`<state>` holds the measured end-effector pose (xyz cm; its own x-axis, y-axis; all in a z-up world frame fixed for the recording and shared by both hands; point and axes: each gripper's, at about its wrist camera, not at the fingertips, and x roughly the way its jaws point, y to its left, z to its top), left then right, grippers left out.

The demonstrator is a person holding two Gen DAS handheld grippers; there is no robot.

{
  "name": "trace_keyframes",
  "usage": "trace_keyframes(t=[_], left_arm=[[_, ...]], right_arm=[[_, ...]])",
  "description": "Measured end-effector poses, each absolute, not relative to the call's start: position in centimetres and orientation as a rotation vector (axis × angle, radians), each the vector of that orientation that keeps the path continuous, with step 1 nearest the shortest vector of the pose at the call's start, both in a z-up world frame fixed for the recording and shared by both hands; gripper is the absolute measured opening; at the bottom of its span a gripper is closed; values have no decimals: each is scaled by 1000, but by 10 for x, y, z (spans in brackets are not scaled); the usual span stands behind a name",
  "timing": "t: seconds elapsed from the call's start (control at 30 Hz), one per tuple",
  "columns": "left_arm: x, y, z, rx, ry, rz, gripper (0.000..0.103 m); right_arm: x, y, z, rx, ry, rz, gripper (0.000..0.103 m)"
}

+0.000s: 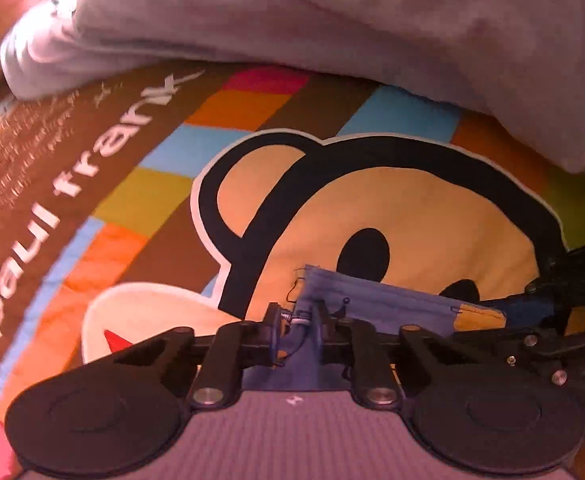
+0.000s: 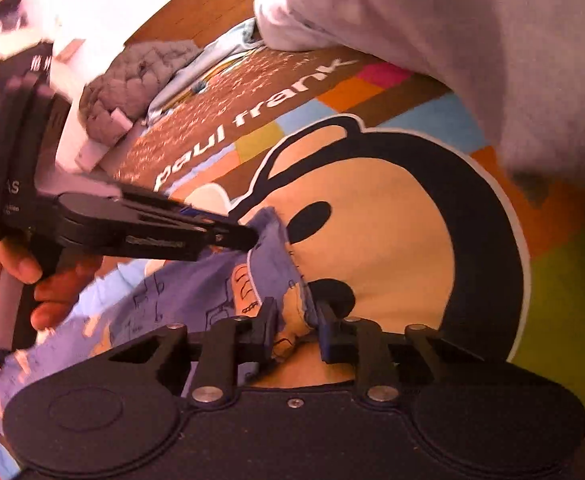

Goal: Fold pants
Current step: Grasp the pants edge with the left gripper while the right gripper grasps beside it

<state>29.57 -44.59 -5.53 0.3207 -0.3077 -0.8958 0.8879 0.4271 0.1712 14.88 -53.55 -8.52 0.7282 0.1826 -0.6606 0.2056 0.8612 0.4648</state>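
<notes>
Presently, both grippers grasp the pants (image 2: 196,292), a blue printed garment that lies over a colourful cartoon blanket (image 2: 392,240).

Left: the left gripper (image 1: 296,320) is nearly closed, its jaws pinching a thin blue edge of the cloth with loose threads showing between them. Beyond its tips the fabric runs off to the right, toward the other claw. In the right wrist view a hand (image 2: 20,272) holds this tool, whose tip meets the upper corner of the garment.

Right: the right gripper (image 2: 294,326) is drawn narrow on a bunched, cream-lined part of the same edge, which stands up between its jaws. The bulk of the pants trails away to the left of this claw and below it.

Beyond both claws lies pale lilac bedding (image 1: 332,20), well apart from the grip points.

Risks, as judged: the left hold bites only a frayed margin, so a quick lift could pull it free. The right hold gathers several layers; uneven tension between the claws could twist the edge and spoil the fold line. Dragging could also rumple the blanket beneath.
</notes>
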Motion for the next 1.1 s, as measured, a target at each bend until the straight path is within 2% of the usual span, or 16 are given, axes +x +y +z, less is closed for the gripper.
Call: trace_keyframes(t=[0.03, 0.17, 0.23, 0.3, 0.4, 0.47, 0.53, 0.67, 0.73, 0.83, 0.97, 1.1], left_arm=[[292, -447, -53, 767, 905, -886, 6], [278, -455, -43, 807, 828, -879, 6], [275, -459, -41, 827, 820, -883, 7], [275, -464, -47, 850, 820, -875, 13], [275, -464, -56, 884, 784, -846, 31], [275, -461, -54, 878, 748, -826, 50], [280, -453, -47, 839, 733, -801, 60], [298, -425, -25, 637, 786, -751, 63], [301, -404, -15, 485, 846, -770, 63], [302, -377, -11, 304, 957, -848, 64], [304, -359, -23, 184, 1057, -903, 73], [312, -359, -43, 196, 1129, -844, 74]], right_arm=[[149, -532, -83, 516, 761, -21, 18], [143, -525, -70, 425, 710, -67, 8], [139, -527, -66, 407, 700, -66, 8], [139, -529, -71, 415, 731, -51, 8], [144, -536, -81, 475, 772, -64, 13], [140, -543, -82, 526, 763, -64, 18], [136, -546, -80, 543, 759, -70, 25], [127, -548, -75, 577, 777, -53, 39], [124, -548, -73, 601, 797, -40, 42], [118, -553, -75, 710, 793, 38, 50], [115, -558, -85, 814, 780, 43, 50], [126, -556, -89, 814, 742, 28, 50]])
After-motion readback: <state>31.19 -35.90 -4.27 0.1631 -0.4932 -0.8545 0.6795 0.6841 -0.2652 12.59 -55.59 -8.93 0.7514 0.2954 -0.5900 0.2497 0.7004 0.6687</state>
